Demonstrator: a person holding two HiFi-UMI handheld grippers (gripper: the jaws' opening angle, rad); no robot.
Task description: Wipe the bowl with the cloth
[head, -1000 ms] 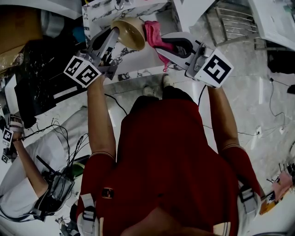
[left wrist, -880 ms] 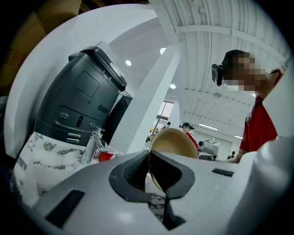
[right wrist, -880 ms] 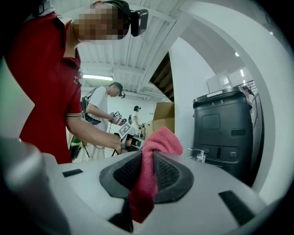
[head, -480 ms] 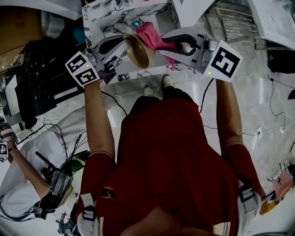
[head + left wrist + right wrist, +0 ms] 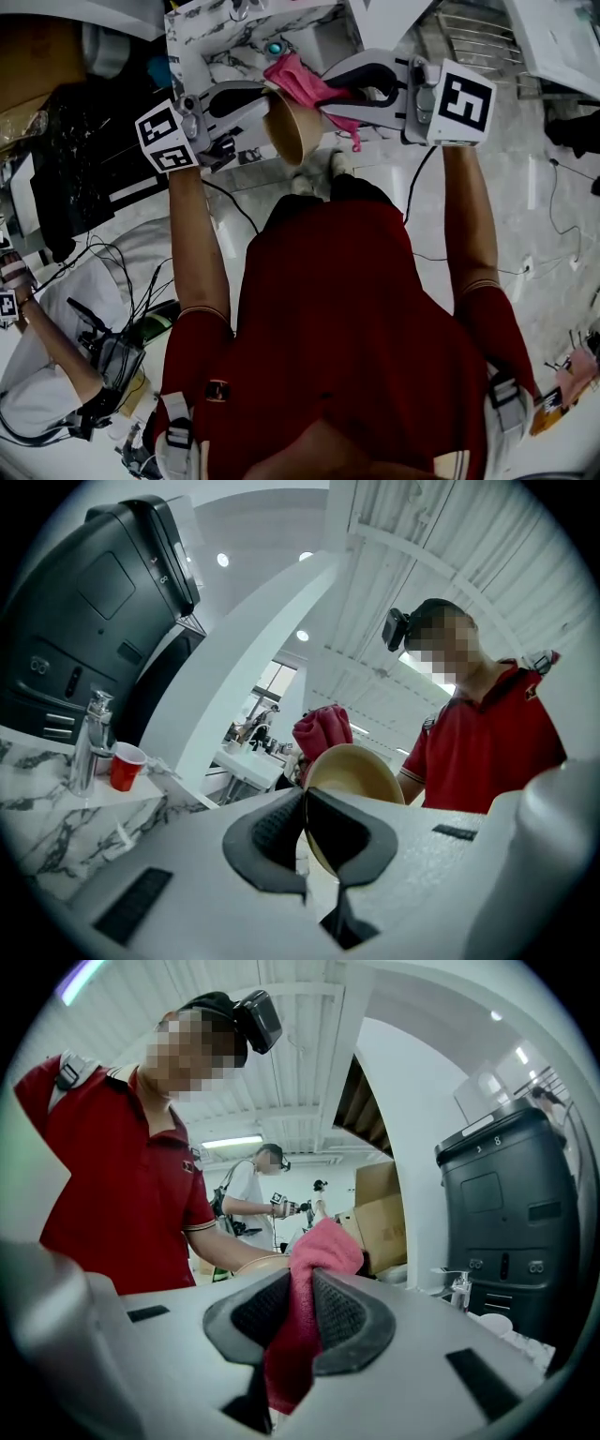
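Observation:
A tan bowl [image 5: 289,125] is held on edge in the air, its rim pinched in my left gripper [image 5: 266,105], which is shut on it. In the left gripper view the bowl [image 5: 361,778] rises from between the dark pads [image 5: 274,832], its hollow facing the person. My right gripper [image 5: 330,90] is shut on a pink cloth [image 5: 302,80], bunched against the bowl's upper rim. In the right gripper view the cloth [image 5: 305,1307] hangs down between the pads, and a sliver of the bowl's rim [image 5: 261,1263] shows behind it.
A marble counter [image 5: 225,33] lies beyond the grippers, with a tap [image 5: 89,742] and a red cup [image 5: 125,766] on it. A dark machine [image 5: 89,621] stands behind them. Another person [image 5: 42,375] with cables is at the lower left of the head view.
The bowl has tipped from mouth-up to standing on edge and shifted right and nearer. Both grippers swung toward each other, and the cloth now rests on the bowl's upper rim.

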